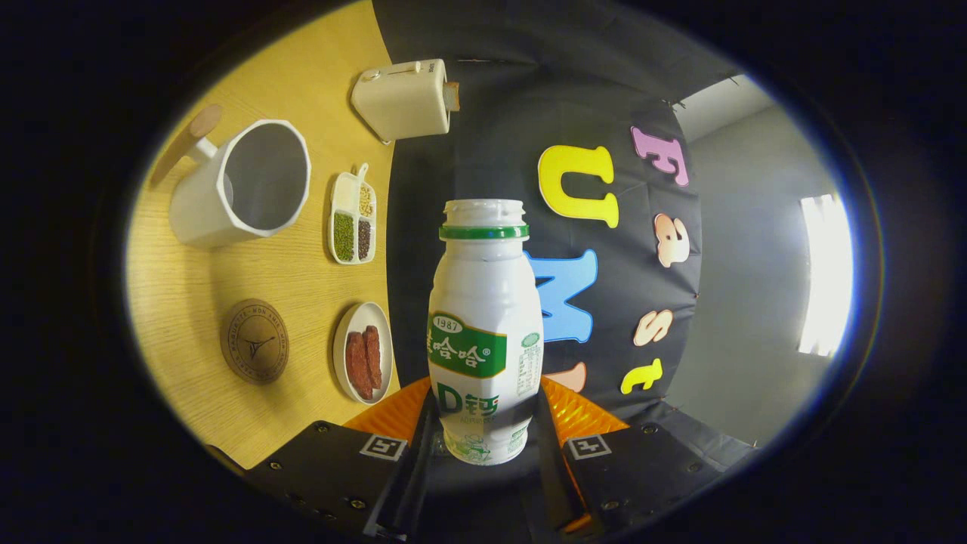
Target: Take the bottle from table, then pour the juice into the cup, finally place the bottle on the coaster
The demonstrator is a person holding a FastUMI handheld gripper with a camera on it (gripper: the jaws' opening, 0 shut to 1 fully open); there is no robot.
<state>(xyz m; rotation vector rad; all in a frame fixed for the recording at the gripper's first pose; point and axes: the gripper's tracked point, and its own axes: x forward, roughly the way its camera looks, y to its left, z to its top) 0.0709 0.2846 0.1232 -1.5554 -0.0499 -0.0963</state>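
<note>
Two fingers: pressed on the bottle's [483,332] lower sides by the gripper [483,442].
Bottle: uncapped, held off the surface [302,279].
Cup [242,185]: beside the coaster [255,341].

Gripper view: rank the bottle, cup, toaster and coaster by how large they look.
1. Bottle, held between the hand-held gripper fingers; being nearest the camera inflates it.
2. Cup.
3. Toaster.
4. Coaster.
</note>
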